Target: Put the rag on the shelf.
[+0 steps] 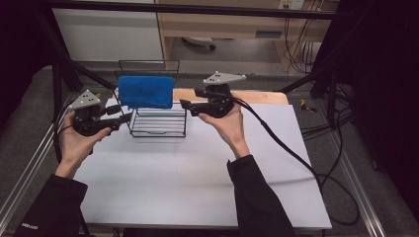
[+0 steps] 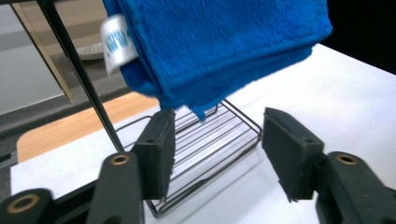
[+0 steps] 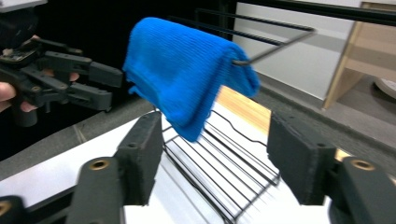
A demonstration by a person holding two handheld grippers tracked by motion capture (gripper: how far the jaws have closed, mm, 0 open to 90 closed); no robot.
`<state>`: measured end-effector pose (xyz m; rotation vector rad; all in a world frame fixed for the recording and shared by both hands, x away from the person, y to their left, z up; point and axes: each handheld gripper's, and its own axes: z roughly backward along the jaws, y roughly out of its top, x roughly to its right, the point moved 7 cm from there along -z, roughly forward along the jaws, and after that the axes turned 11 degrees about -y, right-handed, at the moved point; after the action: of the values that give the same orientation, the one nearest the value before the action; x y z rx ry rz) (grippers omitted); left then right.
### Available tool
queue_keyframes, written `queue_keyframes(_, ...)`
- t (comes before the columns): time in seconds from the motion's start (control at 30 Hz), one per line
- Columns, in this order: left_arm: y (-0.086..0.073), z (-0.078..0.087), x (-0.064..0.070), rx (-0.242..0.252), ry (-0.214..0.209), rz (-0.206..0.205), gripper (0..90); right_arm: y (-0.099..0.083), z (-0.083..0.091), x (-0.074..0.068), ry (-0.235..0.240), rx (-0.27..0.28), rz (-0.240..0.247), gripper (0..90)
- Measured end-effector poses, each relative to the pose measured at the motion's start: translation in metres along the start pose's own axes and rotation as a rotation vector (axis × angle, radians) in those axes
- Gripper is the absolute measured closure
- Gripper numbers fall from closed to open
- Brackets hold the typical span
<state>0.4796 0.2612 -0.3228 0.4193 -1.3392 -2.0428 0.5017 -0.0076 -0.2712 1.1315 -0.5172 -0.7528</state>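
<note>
My left gripper [image 1: 121, 120] and right gripper [image 1: 190, 105] flank blue towel [image 1: 145, 91] draped over wire rack [image 1: 158, 126], jaws apart, empty. Left gripper view alone reveals towel's white label [image 2: 116, 43].

Little text is visible, none fully legible. A white care tag [image 2: 116, 44] is sewn to the edge of the blue towel [image 2: 224, 42] in the left gripper view; it carries blue print, approx. a few lines, but it's too blurred to read any letters. In the high view, small white lettering [image 1: 28, 226] sits on the black sleeve [image 1: 49, 207] at bottom left, near the cuff area; too small to make out. A bluish-grey label strip [image 1: 269, 34] is fixed to the wooden furniture [image 1: 222, 24] behind the desk; its print can't be read either. No nos. or signs can be read elsewhere.
</note>
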Motion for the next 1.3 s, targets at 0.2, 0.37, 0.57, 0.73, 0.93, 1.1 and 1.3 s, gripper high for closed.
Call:
queue_keyframes(0.2,-0.013,-0.003,0.005,-0.017,0.012,-0.003,31.8,-0.014,0.018,0.020,-0.033,-0.014,-0.013,20.8)
queue_keyframes(0.37,-0.025,-0.007,0.009,-0.029,0.010,0.002,24.3,-0.030,0.033,0.036,-0.048,-0.029,-0.028,13.2)
queue_keyframes(0.57,-0.043,-0.016,0.017,-0.063,0.001,0.007,16.5,-0.058,0.050,0.053,-0.059,-0.060,-0.046,8.9)
queue_keyframes(0.73,-0.056,-0.023,0.025,-0.054,-0.010,0.015,12.3,-0.083,0.061,0.067,-0.068,-0.074,-0.069,6.6)
queue_keyframes(0.93,-0.071,-0.032,0.033,-0.051,-0.036,0.029,8.6,-0.112,0.073,0.078,-0.079,-0.098,-0.093,3.5)
queue_keyframes(1.1,-0.087,-0.040,0.039,-0.052,-0.059,0.034,7.3,-0.139,0.080,0.082,-0.089,-0.126,-0.102,0.8)
queue_keyframes(1.3,-0.112,-0.046,0.046,-0.074,-0.072,0.031,7.3,-0.176,0.087,0.087,-0.106,-0.147,-0.091,0.7)
